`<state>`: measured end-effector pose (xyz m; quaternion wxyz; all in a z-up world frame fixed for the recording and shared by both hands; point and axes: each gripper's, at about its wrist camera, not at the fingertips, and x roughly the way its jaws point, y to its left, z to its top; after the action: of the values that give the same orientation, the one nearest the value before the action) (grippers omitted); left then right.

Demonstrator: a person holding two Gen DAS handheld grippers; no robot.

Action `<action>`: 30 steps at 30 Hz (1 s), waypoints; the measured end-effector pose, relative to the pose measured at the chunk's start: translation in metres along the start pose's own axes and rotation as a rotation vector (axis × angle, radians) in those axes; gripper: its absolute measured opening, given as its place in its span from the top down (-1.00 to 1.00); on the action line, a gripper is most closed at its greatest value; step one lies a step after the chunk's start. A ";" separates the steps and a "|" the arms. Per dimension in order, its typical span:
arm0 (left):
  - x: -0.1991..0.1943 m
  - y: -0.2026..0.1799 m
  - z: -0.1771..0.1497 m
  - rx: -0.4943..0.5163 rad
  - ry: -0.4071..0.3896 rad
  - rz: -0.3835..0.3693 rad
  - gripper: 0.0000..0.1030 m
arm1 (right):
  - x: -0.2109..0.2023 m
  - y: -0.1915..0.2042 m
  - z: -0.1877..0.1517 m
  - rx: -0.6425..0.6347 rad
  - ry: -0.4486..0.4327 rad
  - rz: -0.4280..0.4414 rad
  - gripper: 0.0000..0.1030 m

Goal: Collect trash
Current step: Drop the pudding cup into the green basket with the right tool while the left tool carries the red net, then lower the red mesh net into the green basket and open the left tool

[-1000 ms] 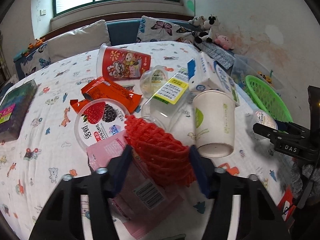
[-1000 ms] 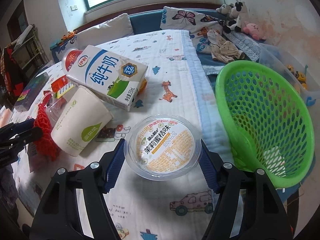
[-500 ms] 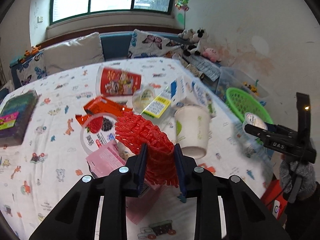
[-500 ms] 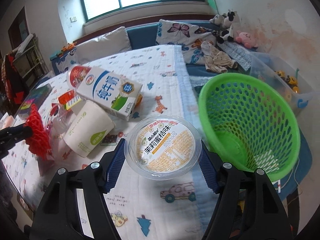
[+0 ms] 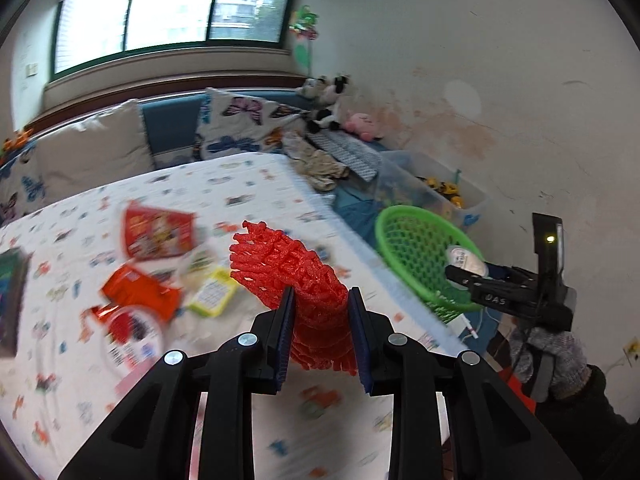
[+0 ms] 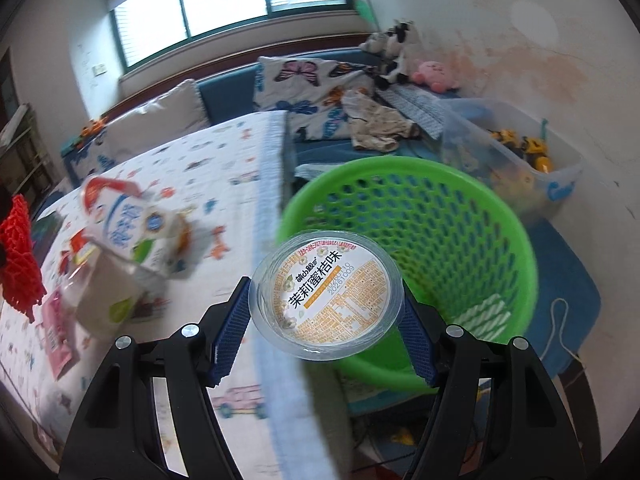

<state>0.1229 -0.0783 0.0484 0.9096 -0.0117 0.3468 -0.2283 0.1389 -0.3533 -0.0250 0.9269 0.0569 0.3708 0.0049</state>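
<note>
My left gripper [image 5: 320, 332] is shut on a red foam fruit net [image 5: 292, 276], held up above the bed. The same red net [image 6: 18, 256] shows at the left edge of the right wrist view. My right gripper [image 6: 326, 320] is shut on a clear round jelly cup [image 6: 326, 294] with an orange and white lid, held over the bed's edge right beside the green basket [image 6: 460, 248]. In the left wrist view the right gripper [image 5: 464, 270] with the cup [image 5: 466, 258] hangs over the green basket [image 5: 416, 252], carried by a gloved hand [image 5: 548, 356].
On the patterned sheet [image 5: 248, 184] lie a red cup [image 5: 158, 232], orange wrappers [image 5: 140, 290], a yellow-labelled tub [image 5: 214, 290], a milk carton [image 6: 132, 228], a paper cup [image 6: 108, 296] and a pink packet [image 6: 58, 332]. A clear toy bin [image 6: 516, 160] and pillows stand behind the basket.
The left gripper closed on the red net and lifted it off the bed, swinging right. The right gripper carried the jelly cup up and right, from the sheet to the basket's rim.
</note>
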 end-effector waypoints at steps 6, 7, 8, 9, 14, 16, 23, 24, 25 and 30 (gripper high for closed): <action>0.040 -0.041 0.026 0.046 0.033 -0.082 0.49 | 0.014 -0.032 0.002 0.018 0.023 -0.051 -0.36; 0.049 -0.049 0.031 0.057 0.041 -0.093 0.49 | 0.017 -0.035 0.002 0.018 0.027 -0.051 -0.36; 0.055 -0.054 0.034 0.063 0.046 -0.102 0.49 | 0.018 -0.037 0.001 0.015 0.027 -0.056 -0.36; 0.061 -0.060 0.037 0.068 0.053 -0.112 0.49 | 0.019 -0.039 0.000 0.011 0.030 -0.065 -0.39; 0.093 -0.090 0.053 0.107 0.082 -0.149 0.49 | 0.027 -0.051 -0.005 0.027 0.047 -0.076 -0.46; 0.102 -0.103 0.058 0.115 0.095 -0.166 0.49 | 0.026 -0.054 -0.007 0.033 0.045 -0.076 -0.51; 0.142 -0.128 0.064 0.145 0.135 -0.193 0.48 | 0.009 -0.059 -0.014 0.020 0.022 -0.101 -0.55; 0.148 -0.131 0.065 0.147 0.141 -0.198 0.48 | 0.006 -0.060 -0.016 0.023 0.018 -0.104 -0.55; 0.152 -0.132 0.064 0.151 0.147 -0.199 0.48 | 0.003 -0.060 -0.018 0.028 0.015 -0.106 -0.55; 0.176 -0.142 0.058 0.158 0.190 -0.196 0.46 | -0.009 -0.066 -0.026 0.051 0.006 -0.104 -0.57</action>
<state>0.2176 -0.2878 0.0073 0.8442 0.0477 0.4096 -0.3425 0.1124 -0.4165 -0.0444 0.9230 0.0611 0.3761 -0.0527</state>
